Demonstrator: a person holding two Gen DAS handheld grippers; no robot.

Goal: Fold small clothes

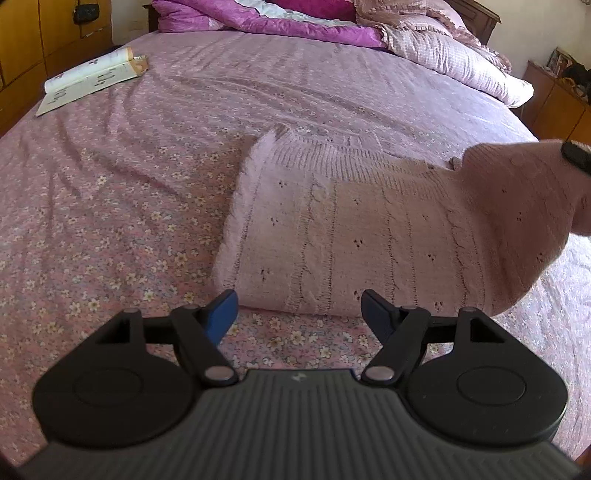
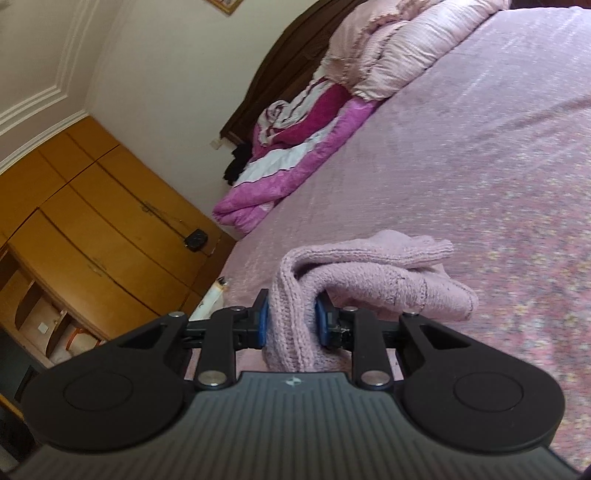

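in the left wrist view, an open book (image 1: pixel 92 79) lies at the far left on the bed (image 1: pixel 110 206), near the edge, well apart from the clothes. the bed has a pink sheet with small flowers. at the far end of the bed there is a magenta blanket (image 1: pixel 266 22), and to the right of it a pale checked pillow (image 1: pixel 454 61).

the left gripper (image 1: pixel 298 314) is low in the middle of this view. its blue fingers (image 1: pixel 221 314) stand wide apart and nothing is between them. they hover just in front of the near edge of the pink knitted sweater (image 1: pixel 332 240), without touching it as far as i can see. the sweater lies flat on the bed, a little right of the middle, with its ribbed hem toward the far side. its right part is lifted off the bed and rises toward the right edge of the picture, where a small dark piece of the other tool is seen.

in the right wrist view, a wooden wardrobe (image 2: pixel 85 221) stands at the left, and the bed (image 2: pixel 480 147) fills the right side. the right gripper (image 2: pixel 291 321) is clamped on the sweater (image 2: pixel 369 280): a thick fold of the knit sits between the two blue pads (image 2: pixel 263 323), which press on it from both sides. the held part is bunched, and it hangs above the sheet in front of the gripper.
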